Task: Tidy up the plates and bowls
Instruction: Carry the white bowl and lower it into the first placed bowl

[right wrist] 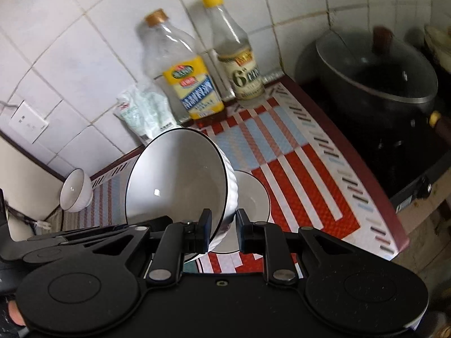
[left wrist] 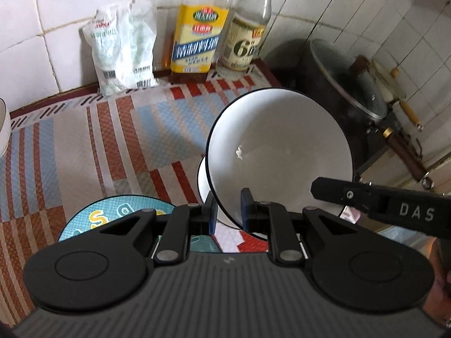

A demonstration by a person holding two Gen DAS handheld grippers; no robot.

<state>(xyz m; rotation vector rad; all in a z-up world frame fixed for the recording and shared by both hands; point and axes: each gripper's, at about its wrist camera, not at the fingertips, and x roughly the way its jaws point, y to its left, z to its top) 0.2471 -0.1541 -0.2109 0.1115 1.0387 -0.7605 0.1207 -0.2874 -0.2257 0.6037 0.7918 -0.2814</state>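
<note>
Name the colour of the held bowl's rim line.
Black, on a white bowl; clearest in the left wrist view.

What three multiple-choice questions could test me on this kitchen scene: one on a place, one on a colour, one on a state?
1. Where does the yellow-labelled bottle stand?
A. On the stove
B. Against the tiled wall
C. Inside the pot

2. What colour is the line around the rim of the large bowl?
A. Black
B. Red
C. Gold

3. How does the large bowl sit?
A. Upside down on the mat
B. Flat and full of food
C. Tilted and empty

Answers:
1. B, since it stands at the back of the mat, right by the tiles.
2. A, since a thin dark line edges the white bowl.
3. C, since its bare inside faces sideways above a second bowl.
</note>
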